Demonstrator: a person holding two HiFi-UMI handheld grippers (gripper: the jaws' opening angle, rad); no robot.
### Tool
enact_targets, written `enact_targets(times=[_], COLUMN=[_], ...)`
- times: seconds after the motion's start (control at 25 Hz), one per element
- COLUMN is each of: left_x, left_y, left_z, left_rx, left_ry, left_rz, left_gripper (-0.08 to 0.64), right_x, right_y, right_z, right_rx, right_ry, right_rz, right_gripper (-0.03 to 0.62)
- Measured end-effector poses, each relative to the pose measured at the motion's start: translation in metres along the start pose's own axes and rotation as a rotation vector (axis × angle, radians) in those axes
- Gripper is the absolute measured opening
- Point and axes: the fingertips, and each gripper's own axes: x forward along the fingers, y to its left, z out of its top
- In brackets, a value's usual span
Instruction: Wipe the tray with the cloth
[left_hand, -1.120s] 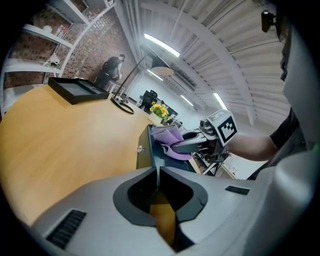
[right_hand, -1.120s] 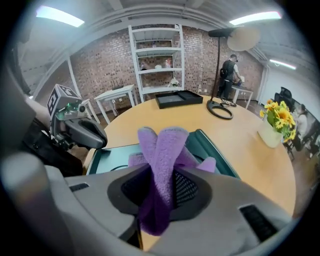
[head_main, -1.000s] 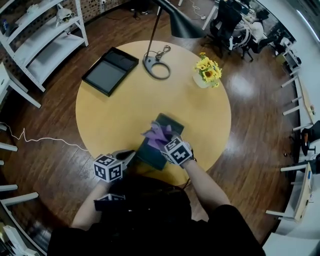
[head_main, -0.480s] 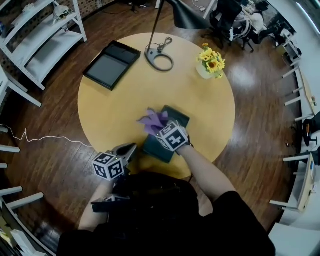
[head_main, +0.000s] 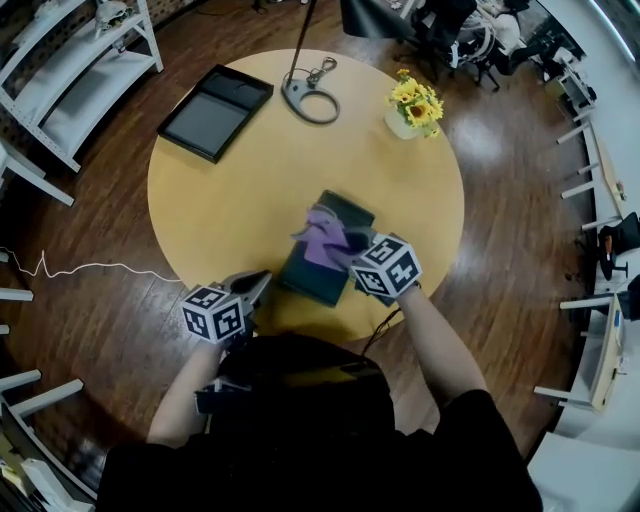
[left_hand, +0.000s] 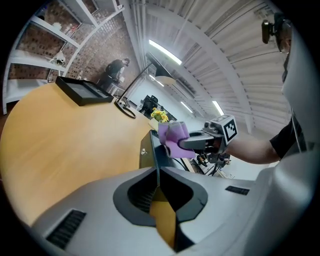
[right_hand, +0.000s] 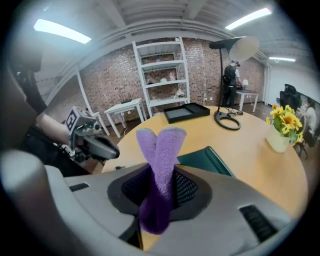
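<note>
A dark green tray (head_main: 345, 213) lies on the round yellow table (head_main: 230, 210), near its front edge. My right gripper (head_main: 347, 247) is shut on a purple cloth (head_main: 320, 238), held over the tray's middle. In the right gripper view the cloth (right_hand: 162, 150) sticks up out of that gripper (right_hand: 159, 185) in two folds, with the tray (right_hand: 206, 160) behind it. At the tray's near left corner my left gripper (head_main: 258, 284) is shut. The left gripper view shows this gripper (left_hand: 157, 172) clamped on the thin rim of the tray (left_hand: 147, 150).
A black flat tray (head_main: 213, 112) lies at the table's far left. A lamp base (head_main: 308, 100) and a pot of yellow flowers (head_main: 415, 100) stand at the back. White shelves (head_main: 70, 70) stand on the wooden floor to the left. A person works in the background.
My right gripper has lifted with the cloth and shifted from the tray's far left corner to over its middle. The left gripper has stayed on the tray's rim.
</note>
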Motion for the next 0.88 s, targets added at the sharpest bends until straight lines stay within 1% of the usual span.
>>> enact_targets(times=[0.12,0.2,0.24,0.32,0.4,0.56,0.88], left_x=[-0.001,-0.002,-0.003,-0.004,-0.003,-0.006,-0.019], left_y=[-0.003,-0.005,-0.006,-0.005,-0.005,-0.003,0.008], left_z=[-0.002,-0.005,-0.006,-0.008,-0.010,-0.012,-0.006], left_rx=[0.008,0.014,0.015,0.014,0.011,-0.004,-0.018], left_ry=[0.017,0.028,0.032,0.038,0.042,0.033,-0.013], left_rz=[-0.002,-0.004,-0.004,-0.003,-0.001,0.015,0.064], left_gripper=[0.011,0.012,0.012,0.012,0.012,0.012,0.012], right_x=[-0.014,-0.016,-0.015,-0.009,-0.005,0.001,0.019], right_y=[0.021,0.040,0.048,0.053,0.052,0.053,0.052], right_z=[-0.037,-0.061,-0.072,-0.085,-0.087,-0.080,-0.063], right_rx=[-0.046,-0.078,-0.091,-0.095,-0.094,-0.159,-0.186], right_ry=[0.068,0.116,0.137,0.154,0.154,0.164,0.166], right_rz=[0.089,0.128,0.129,0.100,0.078,0.067,0.064], right_gripper=[0.103,0.103,0.104,0.104,0.104,0.104,0.104])
